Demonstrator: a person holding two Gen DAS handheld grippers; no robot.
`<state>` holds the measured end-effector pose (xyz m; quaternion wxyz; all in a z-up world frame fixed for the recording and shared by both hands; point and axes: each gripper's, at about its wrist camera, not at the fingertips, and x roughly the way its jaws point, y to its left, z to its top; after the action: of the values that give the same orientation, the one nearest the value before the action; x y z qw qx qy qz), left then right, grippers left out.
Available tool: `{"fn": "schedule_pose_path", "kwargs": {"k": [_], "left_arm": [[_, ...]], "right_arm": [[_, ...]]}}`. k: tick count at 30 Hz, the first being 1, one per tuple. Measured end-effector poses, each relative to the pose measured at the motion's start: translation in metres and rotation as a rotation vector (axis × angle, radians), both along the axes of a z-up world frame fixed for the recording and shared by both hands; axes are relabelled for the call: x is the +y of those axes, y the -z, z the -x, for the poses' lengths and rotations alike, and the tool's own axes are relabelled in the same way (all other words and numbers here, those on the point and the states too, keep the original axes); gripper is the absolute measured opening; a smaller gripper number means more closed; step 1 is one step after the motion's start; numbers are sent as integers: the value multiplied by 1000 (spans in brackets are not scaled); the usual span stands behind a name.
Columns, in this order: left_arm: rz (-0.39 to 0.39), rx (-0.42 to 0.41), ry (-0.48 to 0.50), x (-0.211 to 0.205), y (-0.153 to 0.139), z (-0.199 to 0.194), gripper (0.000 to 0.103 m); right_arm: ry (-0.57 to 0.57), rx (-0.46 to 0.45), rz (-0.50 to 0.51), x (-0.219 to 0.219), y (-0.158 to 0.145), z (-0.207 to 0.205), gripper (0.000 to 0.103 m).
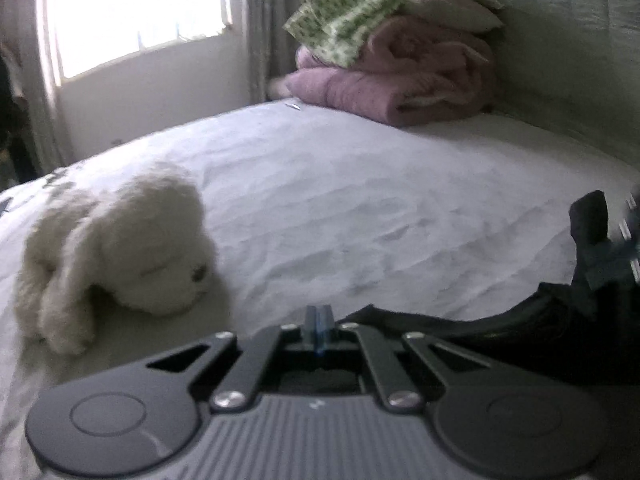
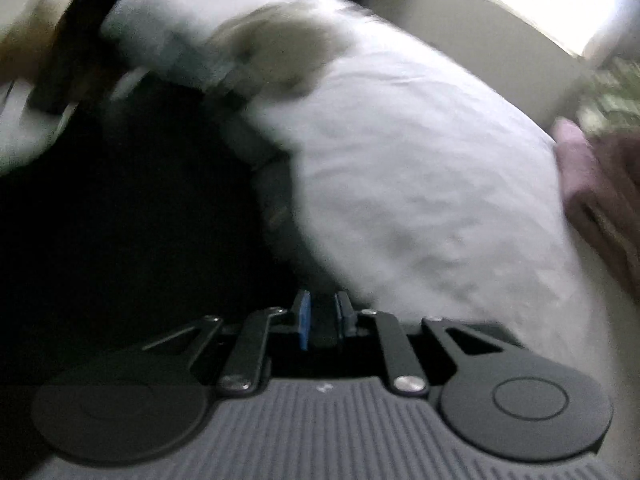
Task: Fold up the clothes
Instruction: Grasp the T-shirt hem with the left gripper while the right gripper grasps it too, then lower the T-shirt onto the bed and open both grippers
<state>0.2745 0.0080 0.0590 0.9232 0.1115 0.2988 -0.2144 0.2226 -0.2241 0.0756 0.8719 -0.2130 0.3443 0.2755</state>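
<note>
the left claw (image 1: 319, 317) has its blue-padded fingers pressed together with no gap showing – whether any cloth is caught between them i cannot tell. a black garment (image 1: 520, 332) lies on the white bed (image 1: 360, 200), running from just behind the fingers out toward 3 o'clock, where a corner of it is lifted up at the frame edge by the other claw. a cream plush dog (image 1: 120, 248) lies on the sheet at 9 o'clock, apart from the garment. at 1 o'clock, near the headboard, a pink blanket (image 1: 400, 84) is folded with a green patterned cloth (image 1: 360, 12) on top. a bright window (image 1: 140, 8) sits at 11 o'clock.

the right view is badly blurred. the right claw (image 2: 322, 322) is pinched on a dark fold of the black garment (image 2: 120, 240) – the cloth fills the frame from 7 to 10 o'clock, lying over the bed (image 2: 420, 180). the plush dog (image 2: 280, 48) shows as a smear at 12 o'clock.
</note>
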Motion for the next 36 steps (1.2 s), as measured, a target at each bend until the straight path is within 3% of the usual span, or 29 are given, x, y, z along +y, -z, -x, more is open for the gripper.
{"fn": "schedule_pose_path", "kwargs": {"k": [2, 4, 8, 9, 12, 13, 16, 19, 26, 29, 33, 36], "left_arm": [[-1, 58, 39, -8, 5, -11, 8], [-52, 123, 70, -18, 14, -23, 19], [-168, 111, 113, -31, 28, -26, 27], [-163, 106, 107, -31, 29, -25, 30], [-154, 90, 95, -32, 33, -23, 31], [-158, 83, 103, -32, 33, -21, 29], [-160, 81, 136, -34, 32, -18, 2], [-182, 48, 127, -38, 31, -14, 0], [-43, -59, -19, -17, 4, -25, 0], [-72, -98, -58, -25, 6, -30, 0], [-128, -108, -98, -40, 20, -35, 0], [-169, -97, -125, -51, 34, -38, 0]], "right_arm": [[81, 43, -82, -13, -6, -29, 22], [90, 121, -58, -18, 6, -49, 22], [11, 229, 4, -21, 34, -50, 26], [2, 235, 4, -22, 39, -47, 32], [-7, 237, -23, -21, 47, -43, 33], [-14, 232, -26, -20, 46, -42, 29], [-26, 202, -2, -14, 46, -39, 19], [-16, 126, 74, -5, 43, -36, 5], [105, -180, 247, 11, 28, -45, 4], [149, -286, 320, 24, 33, -56, 4], [180, -310, 397, 39, 55, -75, 4], [223, -220, 398, 32, 72, -89, 4]]}}
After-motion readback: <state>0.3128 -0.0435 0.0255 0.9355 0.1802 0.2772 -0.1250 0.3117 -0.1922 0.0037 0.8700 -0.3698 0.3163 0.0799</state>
